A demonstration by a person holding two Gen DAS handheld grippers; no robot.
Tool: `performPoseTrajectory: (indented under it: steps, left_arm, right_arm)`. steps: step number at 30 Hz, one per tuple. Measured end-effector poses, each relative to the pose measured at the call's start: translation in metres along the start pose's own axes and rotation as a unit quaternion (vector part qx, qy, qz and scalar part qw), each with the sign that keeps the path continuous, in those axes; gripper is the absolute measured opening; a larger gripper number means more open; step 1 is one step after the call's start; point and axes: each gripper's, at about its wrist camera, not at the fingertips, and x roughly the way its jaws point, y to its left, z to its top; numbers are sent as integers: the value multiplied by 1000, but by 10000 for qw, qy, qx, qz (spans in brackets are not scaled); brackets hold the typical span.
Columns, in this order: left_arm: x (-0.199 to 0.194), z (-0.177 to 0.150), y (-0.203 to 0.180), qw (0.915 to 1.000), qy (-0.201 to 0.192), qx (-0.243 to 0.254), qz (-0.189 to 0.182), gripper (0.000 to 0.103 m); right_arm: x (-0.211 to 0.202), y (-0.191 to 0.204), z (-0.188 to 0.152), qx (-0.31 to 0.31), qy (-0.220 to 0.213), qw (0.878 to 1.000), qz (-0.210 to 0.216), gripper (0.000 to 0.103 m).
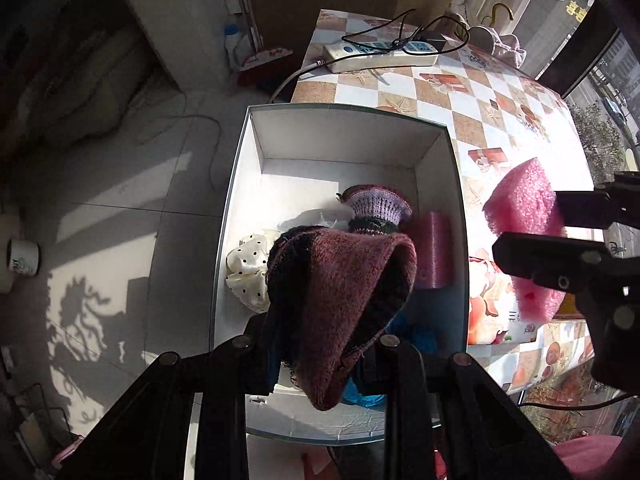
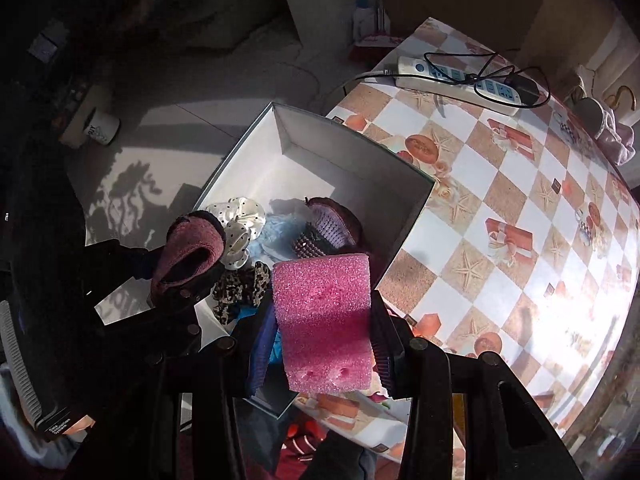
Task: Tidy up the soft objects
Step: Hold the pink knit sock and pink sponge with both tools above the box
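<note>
My left gripper [image 1: 316,344] is shut on a maroon knitted sock [image 1: 340,296] and holds it over the white cardboard box [image 1: 340,136]; it also shows in the right wrist view [image 2: 188,252]. My right gripper [image 2: 324,332] is shut on a pink foam sponge [image 2: 324,320], held at the box's right edge above the table; the sponge also shows in the left wrist view [image 1: 524,208]. In the box lie a purple knitted piece [image 1: 378,208], a polka-dot scrunchie [image 1: 248,272], another pink foam piece [image 1: 434,248], a leopard scrunchie [image 2: 240,288] and blue fabric [image 1: 416,336].
The box overhangs the left edge of a table with a checked cloth [image 2: 520,200]. A white power strip with black cables [image 1: 380,52] lies at the far end. A pink cloth [image 1: 508,46] sits at the back right. A mug [image 1: 24,260] stands on the tiled floor.
</note>
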Motion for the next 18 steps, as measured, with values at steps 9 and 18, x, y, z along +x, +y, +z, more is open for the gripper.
performPoseTrajectory:
  steps: [9, 18]
  left_arm:
    - [4, 2, -2, 10000, 51, -23, -13, 30]
    - [6, 2, -1, 9999, 81, -57, -54, 30]
  right_arm:
    - [3, -1, 4, 19, 44, 10000, 2, 45]
    - [8, -2, 6, 70, 102, 9999, 23, 45]
